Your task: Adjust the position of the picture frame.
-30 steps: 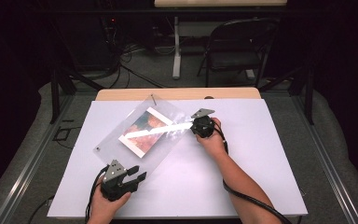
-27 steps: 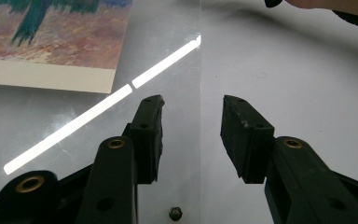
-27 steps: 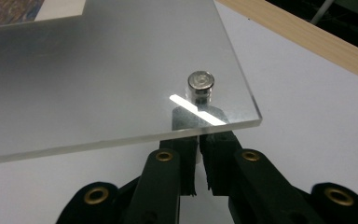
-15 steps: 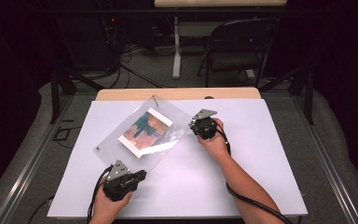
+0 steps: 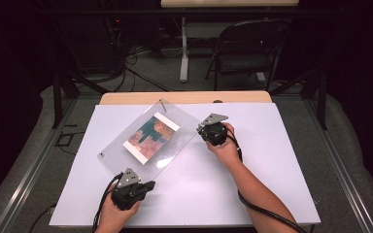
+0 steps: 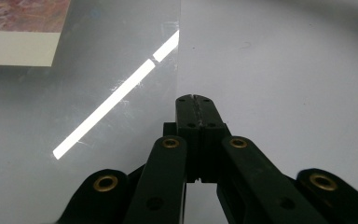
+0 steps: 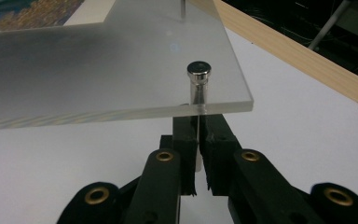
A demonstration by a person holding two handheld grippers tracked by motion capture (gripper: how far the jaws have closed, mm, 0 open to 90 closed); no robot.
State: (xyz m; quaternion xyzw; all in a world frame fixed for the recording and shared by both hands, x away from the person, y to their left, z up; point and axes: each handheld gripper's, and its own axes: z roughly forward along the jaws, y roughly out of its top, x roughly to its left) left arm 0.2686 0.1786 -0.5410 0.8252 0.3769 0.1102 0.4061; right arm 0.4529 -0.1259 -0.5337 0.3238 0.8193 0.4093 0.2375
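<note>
In the high view, a clear acrylic frame (image 5: 148, 138) carrying a coloured picture (image 5: 151, 136) is lying diagonally across the white desk (image 5: 252, 194), its far corner reaching toward the wooden strip (image 5: 184, 97) at the desk's far edge. The left gripper (image 5: 143, 186) is sitting at the near corner of the frame, held by the person's left hand (image 5: 114, 213), and the right gripper (image 5: 203, 129) is sitting at the frame's right corner, held by the right hand (image 5: 226, 148). A folding chair (image 5: 245, 48) is standing on the floor beyond the desk. In the left gripper view, the left fingers (image 6: 186, 123) are pressing together, having just been closing; their tips are meeting at the frame's straight edge, and whether the thin sheet is actually being pinched between them cannot be told. A bright reflection is running across the clear panel, and the picture's cream border (image 6: 18, 47) is showing at the upper left. In the right gripper view, the right fingers (image 7: 185, 135) are lying close together beneath the raised corner of the frame, pinching the lower end of a metal standoff post (image 7: 198, 86) that is passing through the panel; the post's round cap is standing above the acrylic. This corner is hovering clear of the desk, and a second post (image 7: 182, 8) is rising at the panel's far edge.
</note>
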